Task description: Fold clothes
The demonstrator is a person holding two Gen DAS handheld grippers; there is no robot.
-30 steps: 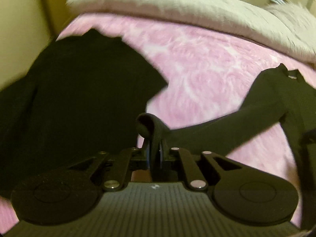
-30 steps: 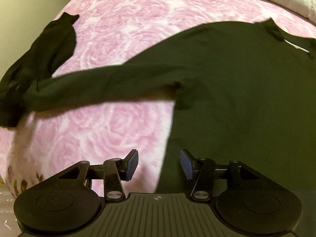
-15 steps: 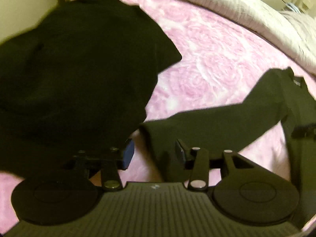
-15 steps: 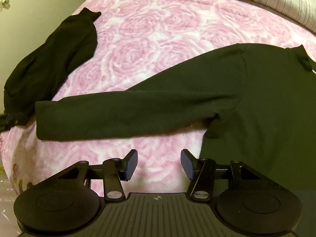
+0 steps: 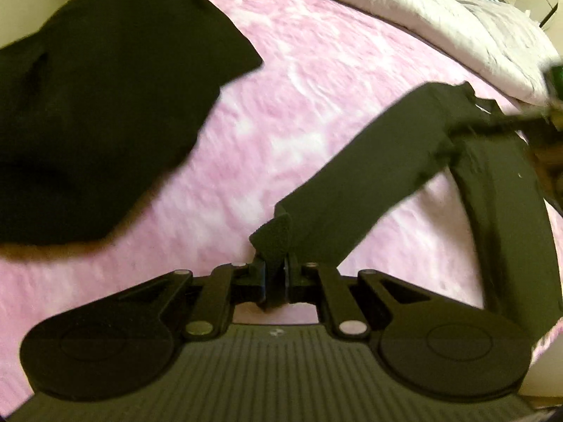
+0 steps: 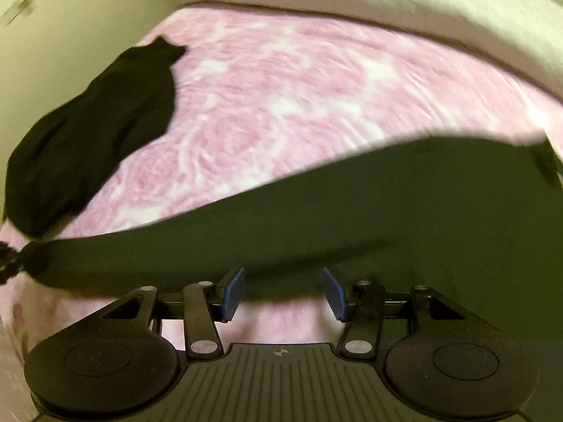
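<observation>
Having just reopened, the left hand-held gripper [image 5: 273, 277] is closing again on the black long-sleeved top's cuff [image 5: 272, 234], readying the sleeve fold, while the right hand-held gripper [image 6: 283, 293] is hovering wide and empty.

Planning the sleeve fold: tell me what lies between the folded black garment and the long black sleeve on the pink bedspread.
Only bare pink rose-patterned bedspread between the folded black garment and long black sleeve; both wrist views show it.

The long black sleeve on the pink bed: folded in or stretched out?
Stretched out. The sleeve runs straight across the blanket, its cuff pinched in the left claw.
</observation>
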